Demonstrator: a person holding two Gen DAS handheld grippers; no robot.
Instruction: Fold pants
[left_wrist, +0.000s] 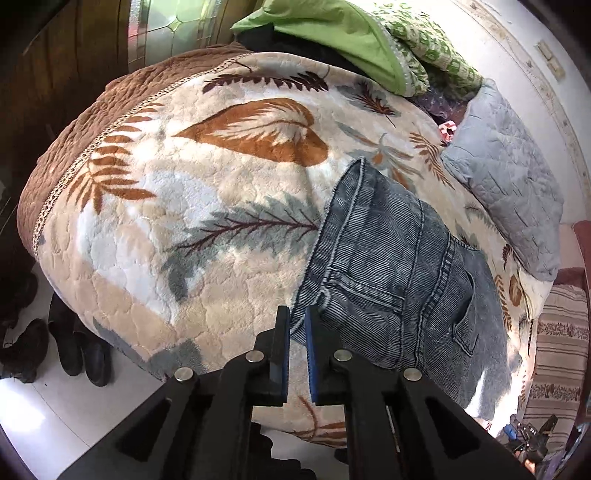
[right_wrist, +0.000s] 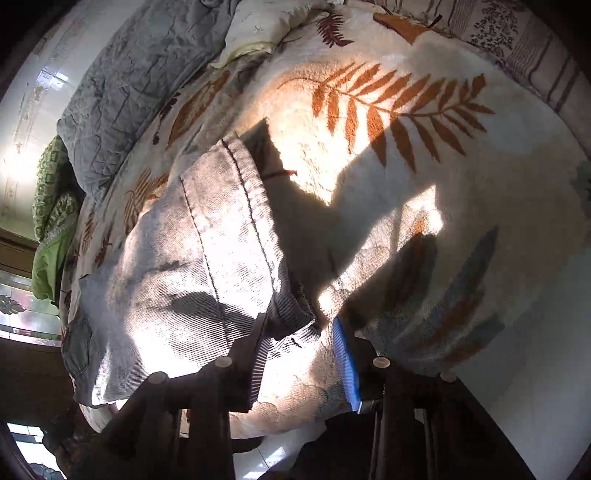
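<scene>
Faded blue-grey denim pants (left_wrist: 399, 280) lie folded on the leaf-patterned fleece bed (left_wrist: 192, 206); left tool (left_wrist: 297, 317) and right tool (right_wrist: 301, 325) both spread, empty. Each should pinch an edge squarely, lifting evenly.

My left-hand camera looks down along my left gripper (left_wrist: 296, 325) from close above the bed's near edge, facing across the leaf-print blanket (left_wrist: 207, 206) toward the far wall, the floor showing below. My right-hand camera sits close over the same bed, rolled sideways behind my right gripper (right_wrist: 301, 325). Both views share the folded pants (left_wrist: 391, 273) (right_wrist: 192, 258), the blanket (right_wrist: 424, 155) and the grey quilt (left_wrist: 506, 173) (right_wrist: 129, 81).
</scene>
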